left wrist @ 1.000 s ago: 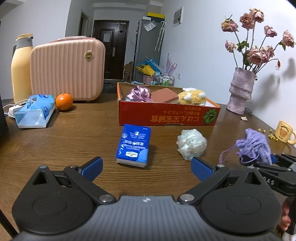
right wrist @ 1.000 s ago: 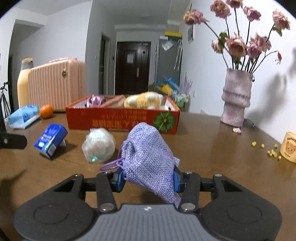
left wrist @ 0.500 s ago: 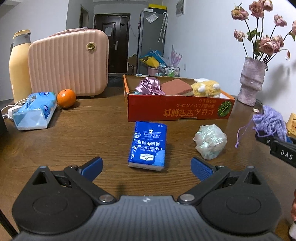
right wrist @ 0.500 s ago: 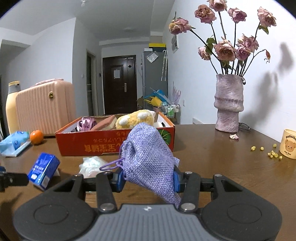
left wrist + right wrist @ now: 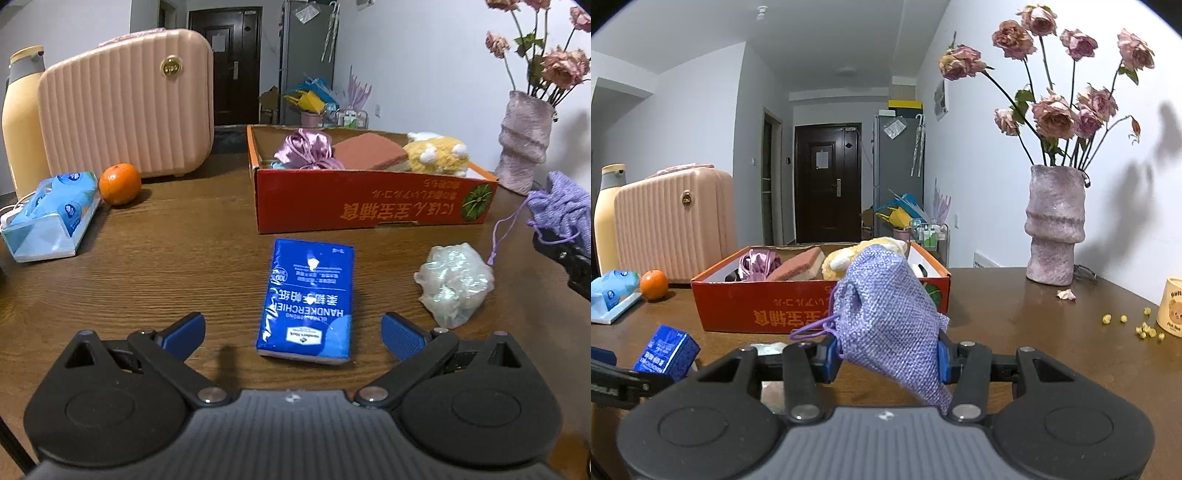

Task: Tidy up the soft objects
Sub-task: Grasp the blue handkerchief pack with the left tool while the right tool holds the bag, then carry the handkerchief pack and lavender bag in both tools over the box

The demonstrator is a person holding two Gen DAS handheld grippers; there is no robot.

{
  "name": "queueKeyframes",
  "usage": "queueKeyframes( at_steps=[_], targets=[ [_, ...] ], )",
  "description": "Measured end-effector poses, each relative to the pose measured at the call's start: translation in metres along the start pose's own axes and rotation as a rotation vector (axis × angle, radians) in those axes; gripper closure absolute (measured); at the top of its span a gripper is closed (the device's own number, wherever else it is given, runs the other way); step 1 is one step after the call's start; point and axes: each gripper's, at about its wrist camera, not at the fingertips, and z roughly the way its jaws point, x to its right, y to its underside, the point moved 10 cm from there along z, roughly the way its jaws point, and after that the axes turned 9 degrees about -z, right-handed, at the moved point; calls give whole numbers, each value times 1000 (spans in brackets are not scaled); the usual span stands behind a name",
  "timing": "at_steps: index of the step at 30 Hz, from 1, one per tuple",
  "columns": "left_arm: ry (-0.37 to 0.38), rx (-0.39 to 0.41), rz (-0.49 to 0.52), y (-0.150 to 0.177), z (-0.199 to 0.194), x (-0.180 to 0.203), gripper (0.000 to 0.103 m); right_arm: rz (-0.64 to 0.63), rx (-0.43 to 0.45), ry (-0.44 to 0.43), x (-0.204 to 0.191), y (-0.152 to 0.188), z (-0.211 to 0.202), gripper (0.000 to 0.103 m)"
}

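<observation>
My right gripper (image 5: 886,360) is shut on a purple woven drawstring pouch (image 5: 890,317), held above the table in front of the red cardboard box (image 5: 775,310). The box holds a pink satin pouch (image 5: 308,149), a brick-red sponge (image 5: 369,151) and a yellow plush toy (image 5: 437,157). My left gripper (image 5: 293,332) stands open just above the table, its blue pads either side of the near end of a blue handkerchief tissue pack (image 5: 308,299). A crumpled clear plastic bag (image 5: 454,282) lies to the right of that pack. The purple pouch (image 5: 561,212) shows at the right edge of the left wrist view.
On the wooden table (image 5: 166,251) stand a pink ribbed case (image 5: 125,103), a yellow flask (image 5: 20,118), an orange (image 5: 120,184) and a blue tissue packet (image 5: 51,216) at left. A vase of dried roses (image 5: 1054,229), a yellow mug (image 5: 1171,314) and scattered yellow bits (image 5: 1141,326) are at right.
My left gripper has moved forward and lower, so the blue tissue pack now lies between its open pads. My right gripper has lifted and tilted up with the purple pouch, nearer the red box.
</observation>
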Motion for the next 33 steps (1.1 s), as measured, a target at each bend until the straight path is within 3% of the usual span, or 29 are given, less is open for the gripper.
queueKeyframes(
  at_steps=[15,18,27,33],
  targets=[
    [-11,-95,20,2,37,2,0,-22,3,-4,-8,-4,7,55],
    [-3,-85,20,1,35,3,8,-27,2,-10,-9,-4,6,55],
    [30,-56,54,1,28,12,49,-32,4,-15,-8,-4,4,55],
    [30,-53,44,0,27,11,50,-27,3,-16,-8,-3,4,55]
  ],
)
